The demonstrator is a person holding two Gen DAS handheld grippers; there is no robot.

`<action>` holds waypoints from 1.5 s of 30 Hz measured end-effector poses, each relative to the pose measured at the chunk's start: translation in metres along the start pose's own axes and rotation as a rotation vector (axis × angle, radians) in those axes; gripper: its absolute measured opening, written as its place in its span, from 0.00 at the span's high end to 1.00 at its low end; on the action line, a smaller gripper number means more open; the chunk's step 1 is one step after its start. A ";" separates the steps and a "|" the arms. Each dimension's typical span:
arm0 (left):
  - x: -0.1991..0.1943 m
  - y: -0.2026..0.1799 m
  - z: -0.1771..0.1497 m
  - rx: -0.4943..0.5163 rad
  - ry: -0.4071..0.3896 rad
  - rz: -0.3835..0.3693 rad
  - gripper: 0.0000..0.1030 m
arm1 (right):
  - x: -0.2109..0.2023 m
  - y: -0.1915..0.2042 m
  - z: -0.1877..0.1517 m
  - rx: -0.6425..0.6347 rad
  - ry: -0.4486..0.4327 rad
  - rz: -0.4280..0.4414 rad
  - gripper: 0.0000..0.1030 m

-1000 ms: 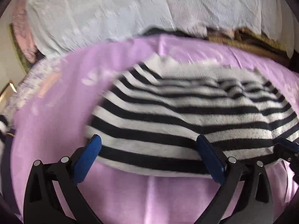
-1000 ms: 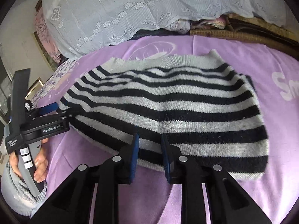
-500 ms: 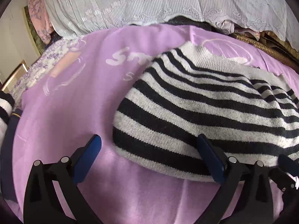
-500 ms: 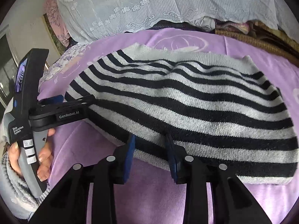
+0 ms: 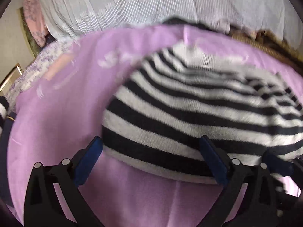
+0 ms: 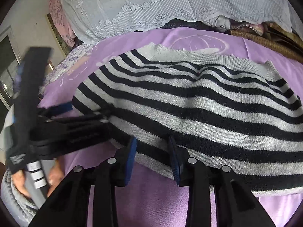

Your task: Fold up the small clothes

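A black-and-white striped knit sweater lies folded on a purple bedspread; it also shows in the left wrist view. My left gripper is wide open, its blue pads either side of the sweater's near left edge. In the right wrist view the left gripper reaches the sweater's left corner. My right gripper is open, with a moderate gap, at the sweater's near hem.
A white lace-covered pile lies at the bed's far side, with brown woven matting at the far right. A floral cloth lies at the left edge. The person's hand holds the left gripper's handle.
The left gripper has swung right and down over the sweater's left edge, blurring its view. The right gripper's jaws have opened wider and moved closer to the hem.
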State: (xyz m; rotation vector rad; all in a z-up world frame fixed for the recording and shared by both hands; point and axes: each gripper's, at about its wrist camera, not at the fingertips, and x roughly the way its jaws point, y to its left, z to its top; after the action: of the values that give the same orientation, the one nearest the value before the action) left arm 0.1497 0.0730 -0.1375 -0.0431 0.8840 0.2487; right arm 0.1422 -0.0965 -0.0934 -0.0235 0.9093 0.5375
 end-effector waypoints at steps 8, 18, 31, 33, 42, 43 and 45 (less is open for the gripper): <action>-0.012 -0.001 -0.003 -0.005 -0.054 0.011 0.04 | -0.029 -0.015 0.002 0.049 -0.088 -0.007 0.63; -0.036 -0.002 -0.002 -0.005 -0.151 -0.006 0.04 | -0.068 -0.100 0.000 0.257 -0.169 -0.115 0.61; -0.016 -0.009 -0.003 0.032 -0.067 0.023 0.04 | -0.064 -0.127 -0.021 0.301 -0.136 -0.204 0.60; -0.023 -0.009 -0.004 0.032 -0.092 0.014 0.04 | -0.071 -0.117 -0.019 0.276 -0.155 -0.183 0.60; -0.043 -0.018 -0.005 0.059 -0.177 -0.014 0.04 | -0.061 -0.070 -0.018 0.143 -0.137 -0.140 0.53; -0.041 -0.019 -0.005 0.065 -0.166 -0.013 0.04 | -0.058 -0.070 -0.019 0.140 -0.123 -0.145 0.51; -0.030 -0.022 -0.005 0.081 -0.117 -0.003 0.04 | -0.047 -0.070 -0.023 0.135 -0.093 -0.150 0.49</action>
State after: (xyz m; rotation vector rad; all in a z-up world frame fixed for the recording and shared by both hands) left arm 0.1329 0.0448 -0.1191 0.0453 0.7769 0.2097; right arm 0.1338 -0.1837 -0.0861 0.0546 0.8435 0.3341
